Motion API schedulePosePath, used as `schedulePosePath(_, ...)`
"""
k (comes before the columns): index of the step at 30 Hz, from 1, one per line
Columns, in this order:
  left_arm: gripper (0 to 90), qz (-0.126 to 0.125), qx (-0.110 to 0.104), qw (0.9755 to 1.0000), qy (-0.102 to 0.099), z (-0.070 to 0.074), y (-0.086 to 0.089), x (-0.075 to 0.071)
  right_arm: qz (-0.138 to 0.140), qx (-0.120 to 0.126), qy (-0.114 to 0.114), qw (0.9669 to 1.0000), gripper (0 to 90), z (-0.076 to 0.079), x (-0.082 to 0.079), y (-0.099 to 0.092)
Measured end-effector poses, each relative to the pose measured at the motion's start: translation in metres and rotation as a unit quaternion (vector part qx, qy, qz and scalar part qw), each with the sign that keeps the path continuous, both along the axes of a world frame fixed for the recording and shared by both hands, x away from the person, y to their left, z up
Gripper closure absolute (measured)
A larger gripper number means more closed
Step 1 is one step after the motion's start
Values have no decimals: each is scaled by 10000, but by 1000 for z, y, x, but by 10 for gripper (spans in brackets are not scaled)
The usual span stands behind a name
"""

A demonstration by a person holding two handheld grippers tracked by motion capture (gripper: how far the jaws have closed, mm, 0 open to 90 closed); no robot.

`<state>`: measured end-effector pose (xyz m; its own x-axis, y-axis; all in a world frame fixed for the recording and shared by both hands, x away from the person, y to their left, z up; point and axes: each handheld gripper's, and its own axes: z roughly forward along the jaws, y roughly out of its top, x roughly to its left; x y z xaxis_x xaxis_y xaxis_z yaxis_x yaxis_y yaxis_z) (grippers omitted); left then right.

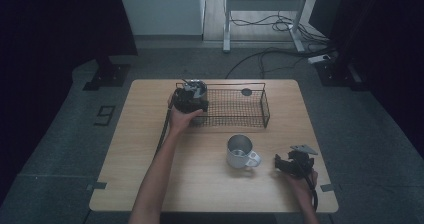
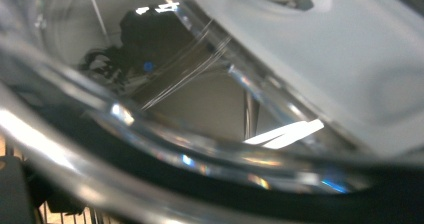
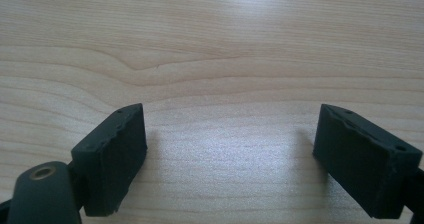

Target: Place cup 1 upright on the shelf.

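1. Left claw (image 1: 192, 95) is at the left end of the wire basket (image 1: 252, 118), at the far side of the tabletop (image 1: 150, 149). It holds a clear glass or plastic vessel (image 2: 150, 134). In the left gripper view the rim sits right against the lens, with basket wires showing at the bottom left.
2. I cannot tell how wide the left jaws stand, since the vessel hides them. It looks carried, so I judge the claw closed on it. Whether it is going into or coming out of the basket can't be told.
3. A small dark round thing (image 1: 246, 91) lies in the basket's far right part. Can't identify it.
4. Metal mug (image 1: 240, 151) stands upright on the near tabletop, handle toward the right claw (image 1: 284, 165), just beside it but apart.
5. Right claw is spread wide and empty, low over bare wood. Probably parked clear of the left arm's path, or staged for the mug handle.
6. Risk: a hard pinch on the vessel rim could slip or crack it.
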<state>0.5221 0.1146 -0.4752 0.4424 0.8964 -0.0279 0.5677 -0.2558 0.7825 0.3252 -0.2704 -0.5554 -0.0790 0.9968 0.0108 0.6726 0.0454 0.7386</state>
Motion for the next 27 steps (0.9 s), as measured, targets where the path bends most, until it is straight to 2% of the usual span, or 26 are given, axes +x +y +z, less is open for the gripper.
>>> schedulePosePath(6, 3, 8, -170, 9998, 77, 2, 3, 1, 0, 1, 0, 10000, 132, 0, 0, 0)
schedulePosePath(9, 2, -21, -181, 9998, 93, 3, 4, 1, 0, 1, 0, 10000, 132, 0, 0, 0)
schedulePosePath(15, 0, 0, -168, 9997, -185, 13, 4, -5, -1, -1, 1, 10000, 132, 0, 0, 0)
schedulePosePath(16, 0, 9, -224, 9995, -213, 16, 5, -6, -2, 0, 0, 10000, 132, 0, 0, 0)
schedulePosePath(24, 0, -31, -220, 9994, -277, 22, 8, -13, 1, -7, -5, 10000, 132, 0, 0, 0)
schedulePosePath(27, 0, -66, -141, 9995, -279, 24, 12, -15, -3, -3, 0, 10000, 132, 0, 0, 0)
